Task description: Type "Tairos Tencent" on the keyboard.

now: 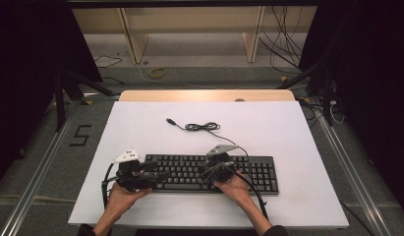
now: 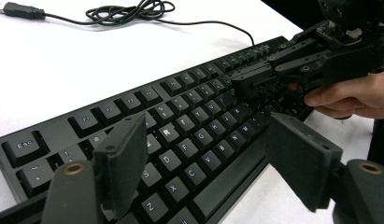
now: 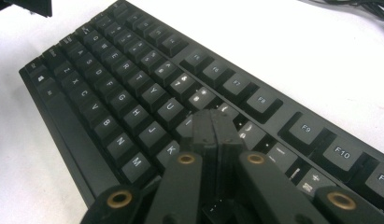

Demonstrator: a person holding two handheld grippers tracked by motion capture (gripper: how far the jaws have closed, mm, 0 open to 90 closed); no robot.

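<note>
A black keyboard (image 1: 212, 173) lies across the near half of the white table (image 1: 288, 132), at 6 o'clock from the table's middle, its long side along the front edge. Its cable (image 1: 202, 127) runs off toward 12 o'clock and ends in a loose coil. The left gripper (image 1: 153, 178) sits at the keyboard's 9 o'clock end, jaws spread wide apart above the letter keys and front edge, pinching nothing. The right gripper (image 1: 209, 172) is over the middle of the keyboard, its jaws pressed together with nothing between them, tips down on the keys near I and K. The two grippers are near each other, not touching
</note>
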